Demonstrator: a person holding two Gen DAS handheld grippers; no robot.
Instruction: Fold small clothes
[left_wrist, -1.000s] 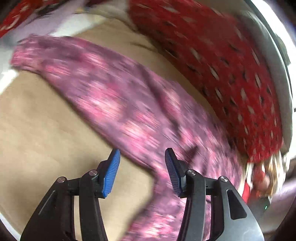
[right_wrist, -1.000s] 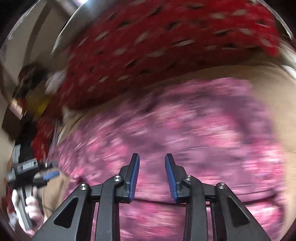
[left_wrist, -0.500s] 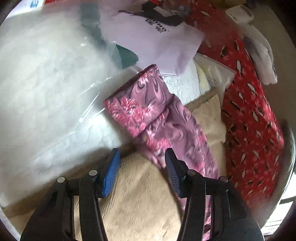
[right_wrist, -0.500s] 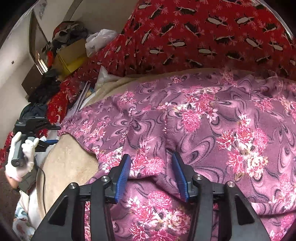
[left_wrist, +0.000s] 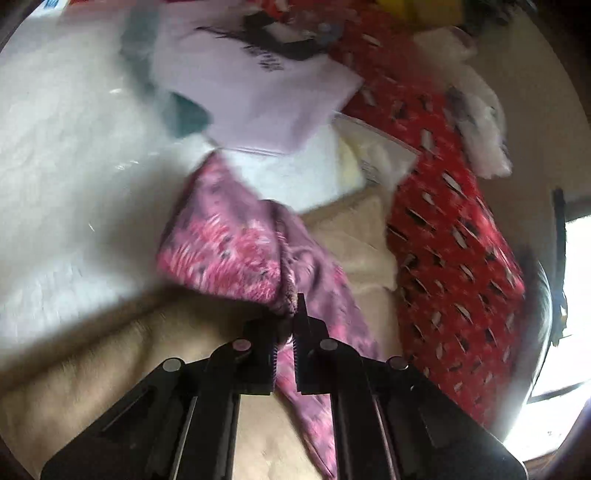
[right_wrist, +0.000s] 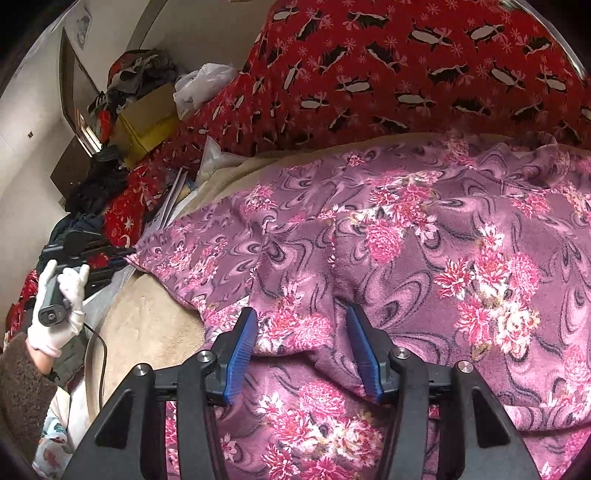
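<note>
A purple fleece garment with pink flowers (right_wrist: 424, 240) lies spread over a beige blanket (right_wrist: 147, 321). In the left wrist view its narrow end (left_wrist: 229, 243) runs up from my left gripper (left_wrist: 286, 325), which is shut on the cloth's edge. The left gripper also shows far left in the right wrist view (right_wrist: 92, 254), held by a white-gloved hand at the garment's far corner. My right gripper (right_wrist: 299, 325) is open and hovers just above a fold of the garment near its front edge.
A red penguin-print blanket (right_wrist: 388, 74) lies behind the garment. White plastic-wrapped bedding (left_wrist: 66, 155) and a lilac sheet of paper (left_wrist: 266, 96) lie to the left. A yellow box (right_wrist: 147, 118) and piled clothes stand by the wall.
My left gripper has shut on the garment's end, which it was open beside before. My right gripper has opened wider and stayed over the same fold.
</note>
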